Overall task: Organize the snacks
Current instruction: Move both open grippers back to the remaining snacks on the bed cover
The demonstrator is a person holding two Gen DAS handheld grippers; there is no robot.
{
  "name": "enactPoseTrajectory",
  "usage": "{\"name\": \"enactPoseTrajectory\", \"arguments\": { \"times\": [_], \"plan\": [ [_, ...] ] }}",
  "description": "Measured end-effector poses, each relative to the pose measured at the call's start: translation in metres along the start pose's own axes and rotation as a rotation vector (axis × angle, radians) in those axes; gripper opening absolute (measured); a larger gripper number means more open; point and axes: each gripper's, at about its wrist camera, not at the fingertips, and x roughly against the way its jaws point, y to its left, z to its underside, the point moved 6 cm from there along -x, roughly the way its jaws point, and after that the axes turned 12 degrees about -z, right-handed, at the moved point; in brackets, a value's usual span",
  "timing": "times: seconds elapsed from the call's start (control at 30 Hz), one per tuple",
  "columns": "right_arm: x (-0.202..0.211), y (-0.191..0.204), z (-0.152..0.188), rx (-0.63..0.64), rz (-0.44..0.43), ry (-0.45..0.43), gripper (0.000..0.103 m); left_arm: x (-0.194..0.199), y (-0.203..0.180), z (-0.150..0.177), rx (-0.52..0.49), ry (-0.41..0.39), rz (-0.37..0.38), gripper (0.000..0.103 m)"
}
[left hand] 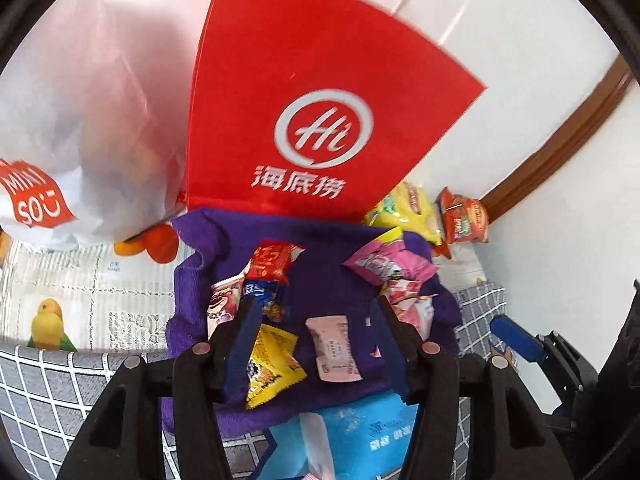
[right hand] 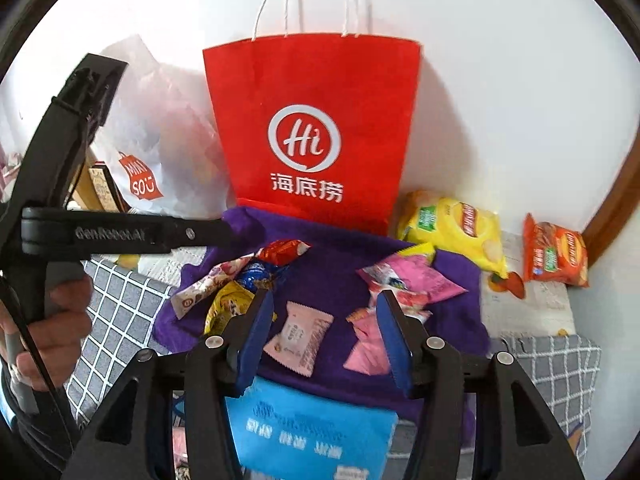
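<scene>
With fingers spread and empty, the right gripper [right hand: 324, 328] and left gripper [left hand: 314, 332] hover over the pale pink packet [right hand: 299, 335] lying mid-purple cloth [right hand: 332, 268], red bag [right hand: 312, 128] at 12 o'clock.

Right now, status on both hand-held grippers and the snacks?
Left hand-held gripper open, empty. Right hand-held gripper open over pale pink snack packet. Snacks loose on purple cloth. Path clear.

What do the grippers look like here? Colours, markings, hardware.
Both match: left gripper and right gripper have black angular plastic arms, silver pivot screws and blue finger pads. The left one's side reads white "GenRobot.AI". A bare hand grips its grey handle.
</scene>
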Motion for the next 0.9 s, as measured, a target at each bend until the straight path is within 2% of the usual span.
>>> {"name": "enactPoseTrajectory", "arguments": {
  "times": [0.3,0.4,0.47,0.63,0.9],
  "plan": [
    [0.052,0.002,0.029,-0.013,0.059,-0.042,0.056,0.052,-0.021,0.016,-0.046,-0.092,0.019,0.06],
    [0.065,0.001,0.039,-0.022,0.104,-0.07,0.057,0.055,-0.019,0.034,-0.067,-0.069,-0.004,0.06],
    [0.068,0.001,0.048,-0.039,0.127,-0.059,0.057,0.058,-0.013,0.046,-0.065,-0.056,-0.021,0.06],
    [0.064,0.009,0.075,-0.11,0.041,-0.007,0.057,0.061,0.008,0.073,-0.021,-0.024,-0.04,0.06],
    [0.046,0.061,0.126,-0.089,-0.098,0.073,0.062,0.072,0.034,0.113,0.01,-0.001,-0.08,0.06]
  ]
}}
